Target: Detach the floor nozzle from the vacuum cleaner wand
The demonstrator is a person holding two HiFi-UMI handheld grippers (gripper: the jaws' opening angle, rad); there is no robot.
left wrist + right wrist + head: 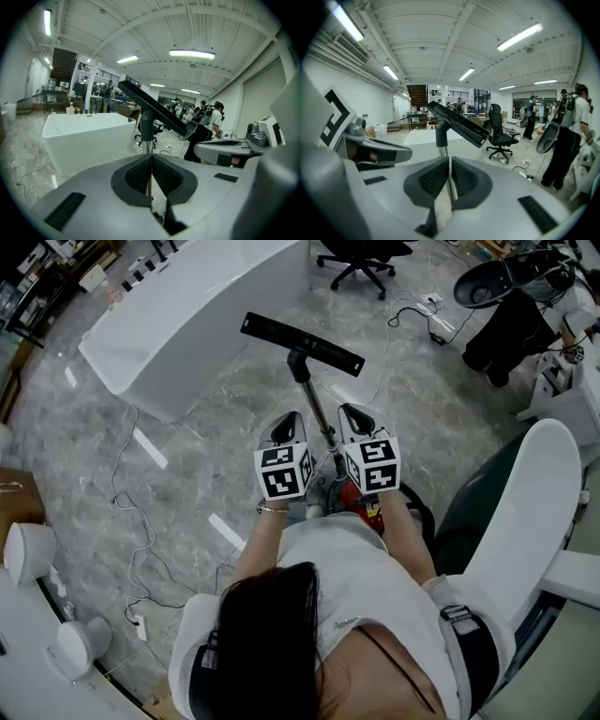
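Note:
The black floor nozzle (302, 343) sits on the end of the silver wand (317, 409), which slopes up from the red vacuum body (364, 500) in front of the person. My left gripper (287, 418) is just left of the wand and my right gripper (352, 412) just right of it. Both are shut with nothing between the pads. The left gripper view shows the shut left gripper (151, 161) below the nozzle (152, 108) and wand (147, 143). In the right gripper view, the right gripper (450, 166) is pressed together under the nozzle (458, 123).
A long white tub-like counter (187, 306) stands on the marble floor at the far left. Cables (131, 521) trail across the floor. A black office chair (361, 263) is at the back and a white seat (525, 512) at the right. People stand in the background (572, 136).

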